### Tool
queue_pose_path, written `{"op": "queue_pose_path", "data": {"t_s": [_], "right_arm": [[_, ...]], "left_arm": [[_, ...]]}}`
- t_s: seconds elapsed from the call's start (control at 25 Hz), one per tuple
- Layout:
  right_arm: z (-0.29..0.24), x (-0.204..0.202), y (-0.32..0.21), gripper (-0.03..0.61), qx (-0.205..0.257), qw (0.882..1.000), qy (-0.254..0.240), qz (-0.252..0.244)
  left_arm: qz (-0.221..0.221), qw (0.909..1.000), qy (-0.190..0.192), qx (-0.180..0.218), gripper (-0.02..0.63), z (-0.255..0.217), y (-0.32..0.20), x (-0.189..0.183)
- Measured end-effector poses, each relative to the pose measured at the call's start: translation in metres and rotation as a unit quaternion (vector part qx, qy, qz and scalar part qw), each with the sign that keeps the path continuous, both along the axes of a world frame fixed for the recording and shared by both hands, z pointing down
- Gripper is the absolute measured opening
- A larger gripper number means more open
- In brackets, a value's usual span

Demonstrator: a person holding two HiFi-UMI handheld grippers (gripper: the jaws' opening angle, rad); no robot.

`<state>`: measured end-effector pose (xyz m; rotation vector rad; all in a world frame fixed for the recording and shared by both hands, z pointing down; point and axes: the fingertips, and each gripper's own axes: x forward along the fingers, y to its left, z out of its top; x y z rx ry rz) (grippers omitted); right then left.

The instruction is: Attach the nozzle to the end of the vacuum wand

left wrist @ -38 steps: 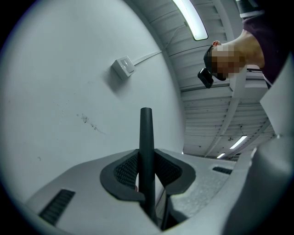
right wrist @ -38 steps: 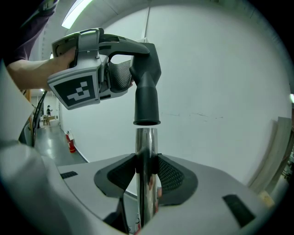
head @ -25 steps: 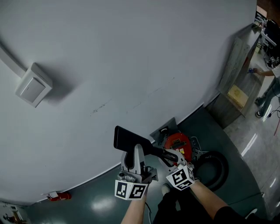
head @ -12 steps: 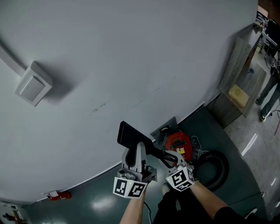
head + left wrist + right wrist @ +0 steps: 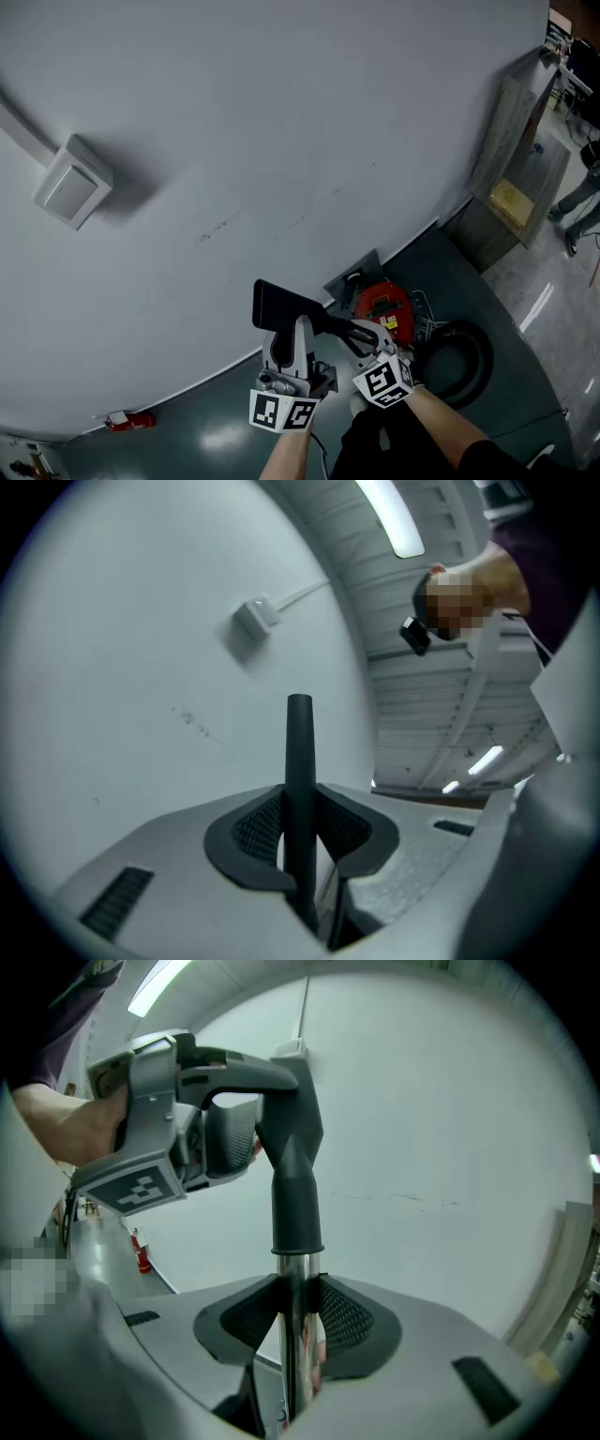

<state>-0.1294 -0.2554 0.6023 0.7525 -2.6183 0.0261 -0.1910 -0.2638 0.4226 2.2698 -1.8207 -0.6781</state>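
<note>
Step in hand, as we judge it: seating the joint.
- Left gripper (image 5: 302,829) clamped on edge of nozzle (image 5: 299,752).
- Right gripper (image 5: 298,1316) grips chrome wand (image 5: 296,1274); jaws have just been closing tighter on it.
- Nozzle collar sits over wand tip, at 12 o'clock from right pads.

Next move, we judge: push collar along wand axis and hold alignment.

Insertion depth hidden inside collar. Wand's lower run cut off at 6 o'clock.
</note>
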Motion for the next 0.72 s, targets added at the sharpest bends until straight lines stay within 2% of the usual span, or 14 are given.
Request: {"op": "queue_pose_path", "data": {"t_s": [0.04, 0.12, 0.2, 0.36, 0.44, 0.56, 0.6, 0.72], "right_arm": [[0.000, 0.001, -0.001, 0.143, 0.000, 1.000, 0.001, 0.003], [-0.001, 0.002, -0.003, 0.143, 0.000, 1.000, 0.001, 0.007], [-0.001, 0.001, -0.005, 0.143, -0.001, 1.000, 0.002, 0.006], [-0.001, 0.001, 0.001, 0.143, 0.001, 1.000, 0.002, 0.002], [0.001, 0.001, 0.002, 0.143, 0.000, 1.000, 0.004, 0.001], [0.001, 0.000, 0.000, 0.143, -0.002, 1.000, 0.005, 0.004], [0.002, 0.000, -0.001, 0.143, -0.002, 1.000, 0.006, 0.004], [0.002, -0.001, 0.000, 0.143, -0.001, 1.000, 0.005, 0.003]], "left_arm": [[0.003, 0.9998, -0.019, 0.003, 0.084, -0.002, 0.001, 0.007], [0.012, 0.9995, -0.028, 0.006, 0.084, -0.003, 0.000, 0.011], [0.017, 0.9997, -0.015, 0.002, 0.084, -0.001, -0.004, 0.007], [0.017, 0.9988, 0.044, -0.016, 0.084, 0.009, -0.014, -0.013], [0.019, 0.9990, 0.039, -0.014, 0.084, 0.008, -0.013, -0.011], [0.021, 0.9998, -0.001, -0.006, 0.084, 0.005, -0.007, 0.003], [0.021, 0.9997, -0.005, -0.006, 0.084, 0.005, -0.007, 0.004], [0.022, 0.9993, 0.027, -0.014, 0.084, 0.010, -0.013, -0.007]]}}
